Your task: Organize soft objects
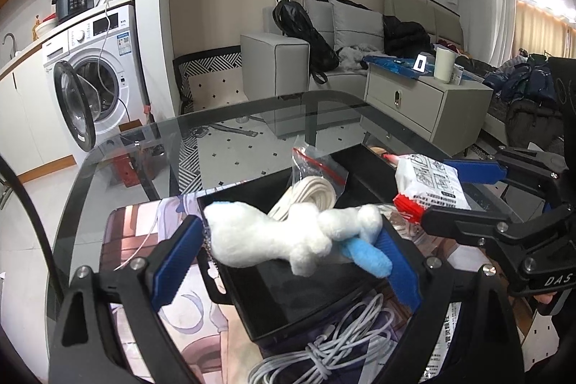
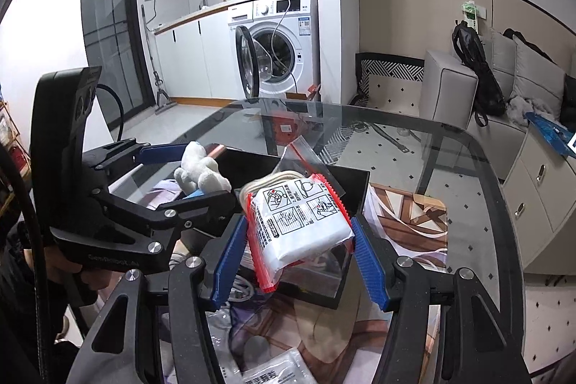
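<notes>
A living room opens onto a kitchen corner with a washing machine [image 2: 284, 45], its door ajar, and a grey sofa [image 1: 345, 67]. A round glass table [image 1: 230, 135] carries a printed mat [image 2: 406, 225] and a black tray [image 2: 345, 200]. Over the tray, the left gripper [image 1: 288, 243] clamps a white plush toy [image 1: 284, 233] lying crosswise between its blue pads, long axis left to right. Just beside it, the right gripper [image 2: 298, 240] pinches a white packet [image 2: 302, 222] edged in red, tilted, long axis running away from the camera. Both grippers point downward.
</notes>
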`<state>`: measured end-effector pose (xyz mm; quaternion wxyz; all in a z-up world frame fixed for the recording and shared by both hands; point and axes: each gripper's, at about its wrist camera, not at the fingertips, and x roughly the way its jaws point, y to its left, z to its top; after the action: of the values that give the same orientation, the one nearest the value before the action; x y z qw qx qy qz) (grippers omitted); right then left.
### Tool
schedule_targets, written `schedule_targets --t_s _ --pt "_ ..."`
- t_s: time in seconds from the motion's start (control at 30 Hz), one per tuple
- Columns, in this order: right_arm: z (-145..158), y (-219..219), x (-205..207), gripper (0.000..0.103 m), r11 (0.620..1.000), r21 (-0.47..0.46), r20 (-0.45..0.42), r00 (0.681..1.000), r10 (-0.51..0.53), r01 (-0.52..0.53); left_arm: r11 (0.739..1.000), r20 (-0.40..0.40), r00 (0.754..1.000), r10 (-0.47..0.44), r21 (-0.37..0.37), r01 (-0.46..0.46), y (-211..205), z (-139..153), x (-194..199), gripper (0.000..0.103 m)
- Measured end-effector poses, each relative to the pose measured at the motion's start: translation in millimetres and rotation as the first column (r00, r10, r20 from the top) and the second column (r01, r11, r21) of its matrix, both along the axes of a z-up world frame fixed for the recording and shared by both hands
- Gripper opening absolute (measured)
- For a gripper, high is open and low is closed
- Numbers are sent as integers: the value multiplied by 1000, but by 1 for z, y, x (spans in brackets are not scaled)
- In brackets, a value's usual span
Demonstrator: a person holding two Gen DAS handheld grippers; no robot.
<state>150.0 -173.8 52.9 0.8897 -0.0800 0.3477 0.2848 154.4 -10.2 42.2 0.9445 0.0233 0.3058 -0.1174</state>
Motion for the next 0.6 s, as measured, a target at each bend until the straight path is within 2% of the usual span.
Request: schedule_targets --t_s 0.6 --pt "-21 13 28 60 997 -72 -23 999 34 -36 998 -36 999 -28 49 30 -4 -17 12 93"
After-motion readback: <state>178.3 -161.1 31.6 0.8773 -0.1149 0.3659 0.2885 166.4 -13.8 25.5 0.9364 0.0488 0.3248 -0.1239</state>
